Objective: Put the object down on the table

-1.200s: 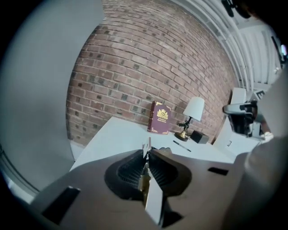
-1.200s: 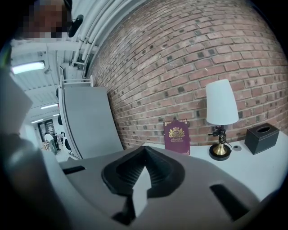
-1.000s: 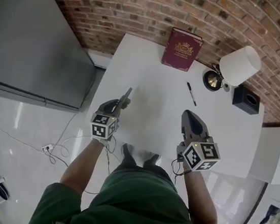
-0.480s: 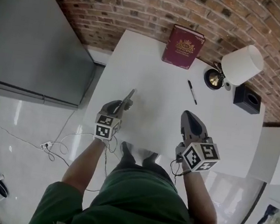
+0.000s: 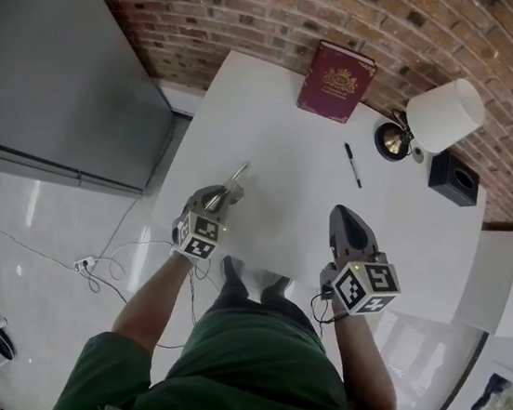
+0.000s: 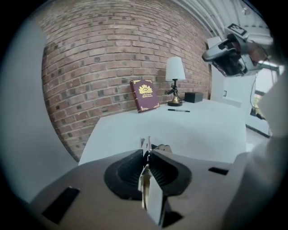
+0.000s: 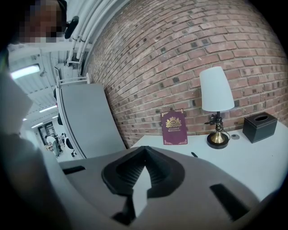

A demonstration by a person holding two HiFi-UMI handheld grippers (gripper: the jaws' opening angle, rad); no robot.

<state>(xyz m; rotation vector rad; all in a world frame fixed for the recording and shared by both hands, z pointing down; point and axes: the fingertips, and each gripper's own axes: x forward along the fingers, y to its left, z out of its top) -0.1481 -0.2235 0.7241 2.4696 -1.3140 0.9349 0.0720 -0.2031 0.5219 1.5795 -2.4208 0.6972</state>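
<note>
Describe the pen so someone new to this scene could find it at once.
Start at the white table against the brick wall, then find the white-shaded lamp near its far right corner. The pen lies flat left of the lamp's base, nearer the person than the red book; it alone is thin, black and stick-like.

A book (image 5: 337, 81) stands at the desk's (image 5: 284, 137) far edge, against the wall (image 5: 263, 13). To its right come a pen (image 5: 352, 165), a lamp (image 5: 432, 119) and a box (image 5: 453, 179). The left gripper (image 5: 223, 195), with an object (image 5: 238, 174) between its jaws, is over the near left, and the right gripper (image 5: 346, 222) is over the near right.
</note>
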